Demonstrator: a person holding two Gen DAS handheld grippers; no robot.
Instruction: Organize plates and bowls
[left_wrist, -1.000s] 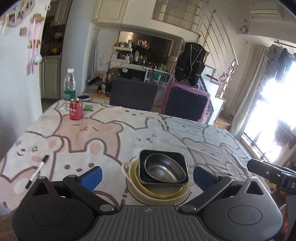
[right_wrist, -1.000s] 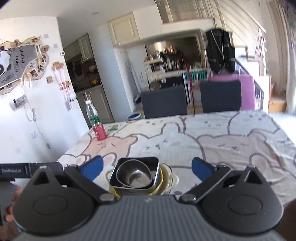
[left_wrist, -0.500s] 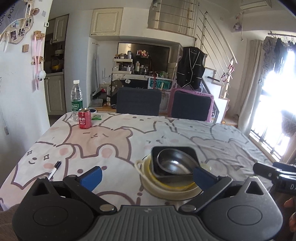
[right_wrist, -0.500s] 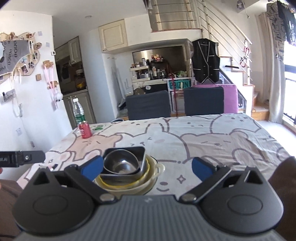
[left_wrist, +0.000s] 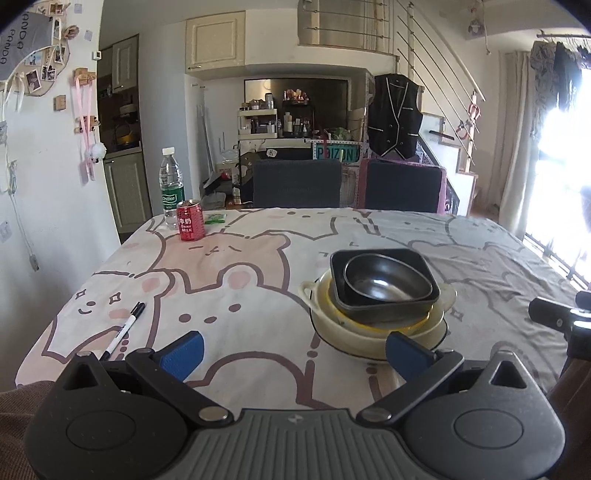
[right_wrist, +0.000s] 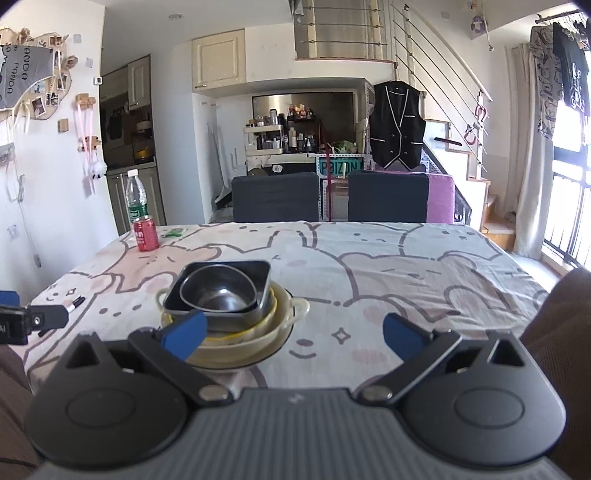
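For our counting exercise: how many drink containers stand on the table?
2. A water bottle stands at the far left corner of the table, and a red can stands just in front of it. None appear hidden.

On the table (left_wrist: 258, 236) a nested stack stands near the front edge — a metal bowl (left_wrist: 388, 282) inside a square dish (left_wrist: 384, 306), that dish inside a two-handled dish (left_wrist: 373, 336). Far back at the left corner a can (left_wrist: 190, 220) stands just before a water bottle (left_wrist: 171, 186), with a small packet (left_wrist: 214, 218) just to their right. A marker pen (left_wrist: 123, 330) lies near the front left edge, well apart from the stack. Behind the table — two chairs (left_wrist: 297, 182) side by side
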